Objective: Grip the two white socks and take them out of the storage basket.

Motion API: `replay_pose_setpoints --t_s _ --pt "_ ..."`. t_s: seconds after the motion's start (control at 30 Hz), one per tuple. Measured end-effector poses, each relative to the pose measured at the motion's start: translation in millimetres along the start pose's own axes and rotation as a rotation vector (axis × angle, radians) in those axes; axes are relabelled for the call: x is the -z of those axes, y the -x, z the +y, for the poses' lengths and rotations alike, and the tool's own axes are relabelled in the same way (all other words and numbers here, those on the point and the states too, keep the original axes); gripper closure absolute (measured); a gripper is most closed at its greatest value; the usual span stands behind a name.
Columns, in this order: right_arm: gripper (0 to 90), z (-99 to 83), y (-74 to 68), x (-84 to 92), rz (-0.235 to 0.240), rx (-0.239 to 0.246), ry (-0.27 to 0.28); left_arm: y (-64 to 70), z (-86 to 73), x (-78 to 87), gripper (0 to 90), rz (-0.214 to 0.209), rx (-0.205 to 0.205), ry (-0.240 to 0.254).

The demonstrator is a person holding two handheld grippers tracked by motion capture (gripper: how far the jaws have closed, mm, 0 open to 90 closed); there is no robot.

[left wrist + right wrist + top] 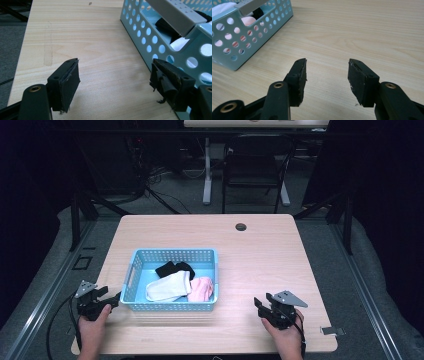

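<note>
The blue basket (134, 270) is sitting left of centre on the wooden table (260, 265), holding a white sock (169, 287), a pink sock (202, 289) and a black sock (174, 268), all lying inside and touching one another. Your left gripper (111, 301) is hovering just beside the basket's near-left corner w/ jaws spread wide and nothing between them; your right gripper (259, 307) is waiting well apart on the basket's right, jaws likewise wide and empty. My read: you're setting up to reach in for a sock, so be lifting the left gripper over the rim before going down (the wall is close, and a low approach would prob. shove the basket), and be aiming at a raised fold of the white sock, since it's the nearest one to that hand. The high view is giving you the sock layout inside; the left gripper view is showing how near that gripper (115, 82) is sitting to the perforated wall (150, 37), which the high view is blurring. The right gripper view is showing its gripper (327, 75) over bare wood, the basket (239, 40) off to one side.
</note>
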State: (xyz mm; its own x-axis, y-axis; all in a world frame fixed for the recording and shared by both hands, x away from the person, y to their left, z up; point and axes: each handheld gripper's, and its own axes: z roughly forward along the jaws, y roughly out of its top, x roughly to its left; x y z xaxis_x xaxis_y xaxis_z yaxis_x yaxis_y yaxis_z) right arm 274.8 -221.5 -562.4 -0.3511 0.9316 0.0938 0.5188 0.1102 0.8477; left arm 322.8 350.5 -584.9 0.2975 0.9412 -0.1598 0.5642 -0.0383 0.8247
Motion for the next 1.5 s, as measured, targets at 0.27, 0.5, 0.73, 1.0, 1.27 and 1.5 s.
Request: replay_pose_setpoints --t_s 0.27,0.5,0.73,1.0,1.27,1.5 --pt "49.7 -0.1 -2.7 -0.1 0.013 0.005 -0.016 -0.1 0.0 0.6 23.4 -0.001 0.001 0.003" --pt "49.7 0.5 -5.6 1.1 0.020 0.003 -0.017 0.3 0.1 0.5 23.4 -0.004 0.000 0.003" --pt "49.7 1.2 -6.8 1.1 0.012 0.009 -0.020 0.0 -0.2 0.6 23.4 -0.007 0.006 0.014" --pt "48.3 12.0 -11.0 7.2 0.015 -0.004 -0.059 -0.2 -0.2 0.9 23.4 -0.011 0.009 0.016" --pt "47.1 44.3 -30.7 4.3 0.055 0.048 -0.149 -0.1 -0.2 0.7 23.3 -0.014 0.013 0.019" --pt "50.4 71.0 -43.8 3.9 0.111 0.057 -0.150 -0.4 0.0 1.3 23.4 -0.015 0.016 0.015"
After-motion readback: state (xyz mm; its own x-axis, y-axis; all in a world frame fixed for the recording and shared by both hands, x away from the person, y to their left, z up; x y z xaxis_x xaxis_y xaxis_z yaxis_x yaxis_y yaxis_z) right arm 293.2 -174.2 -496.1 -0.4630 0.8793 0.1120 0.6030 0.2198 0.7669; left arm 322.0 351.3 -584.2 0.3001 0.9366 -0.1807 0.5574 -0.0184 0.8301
